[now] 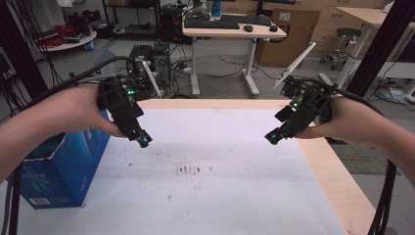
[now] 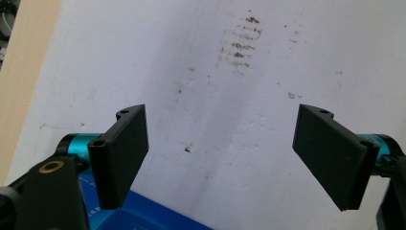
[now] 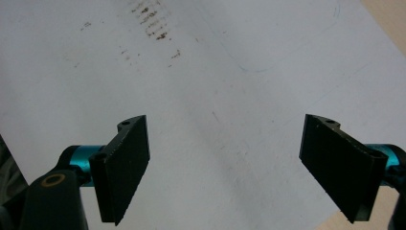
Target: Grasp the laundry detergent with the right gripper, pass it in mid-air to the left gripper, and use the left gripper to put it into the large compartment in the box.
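Both tools hang above the white-covered surface with jaws spread wide and nothing between them: the left tool near the left edge, the right tool toward the right, each tilted down and inward. The nearest thing to either is the blue box, standing at the surface's left edge just beside and below the left hand; its torn open top faces up, and its blue corner peeks under the left tool in the left gripper view. So the box lies left of and close to the left tool, well apart from the right tool, which makes the left hand the likelier one to reach it. Between the two tools lies only a patch of brown smudges on the cover; nothing stands in the way
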`<state>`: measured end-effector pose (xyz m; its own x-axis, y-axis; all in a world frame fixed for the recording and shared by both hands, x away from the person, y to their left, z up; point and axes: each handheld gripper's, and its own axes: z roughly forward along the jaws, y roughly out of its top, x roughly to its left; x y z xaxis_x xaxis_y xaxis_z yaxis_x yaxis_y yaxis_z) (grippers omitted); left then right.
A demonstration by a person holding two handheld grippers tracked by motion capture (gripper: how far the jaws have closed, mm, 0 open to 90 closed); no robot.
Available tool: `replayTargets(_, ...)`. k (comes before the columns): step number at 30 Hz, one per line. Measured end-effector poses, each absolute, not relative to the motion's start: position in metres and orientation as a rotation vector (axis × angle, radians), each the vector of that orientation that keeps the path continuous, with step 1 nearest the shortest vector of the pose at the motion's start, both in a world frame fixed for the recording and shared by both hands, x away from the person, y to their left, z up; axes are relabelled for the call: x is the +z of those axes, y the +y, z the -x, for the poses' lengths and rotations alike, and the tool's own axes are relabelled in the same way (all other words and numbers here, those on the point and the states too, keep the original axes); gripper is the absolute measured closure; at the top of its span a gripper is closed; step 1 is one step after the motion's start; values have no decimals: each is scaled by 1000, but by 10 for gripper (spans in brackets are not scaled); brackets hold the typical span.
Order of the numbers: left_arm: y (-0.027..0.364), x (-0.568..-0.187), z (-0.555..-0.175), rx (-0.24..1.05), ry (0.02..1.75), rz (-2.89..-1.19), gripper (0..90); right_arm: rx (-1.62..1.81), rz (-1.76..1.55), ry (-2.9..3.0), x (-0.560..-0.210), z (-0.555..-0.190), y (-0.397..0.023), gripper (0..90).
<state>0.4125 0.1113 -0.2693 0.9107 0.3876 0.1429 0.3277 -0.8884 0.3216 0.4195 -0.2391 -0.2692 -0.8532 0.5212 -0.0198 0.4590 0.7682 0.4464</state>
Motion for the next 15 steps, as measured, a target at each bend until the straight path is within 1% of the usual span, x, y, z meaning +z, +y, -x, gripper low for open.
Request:
replayTargets(7,111,-270,-415,294,539,-2761,200,654,-779,2822,-270,-423,-240,169)
replayTargets(15,112,-272,-416,298,559,-2779,200,652,-789,2823,-271,-423,-241,169)
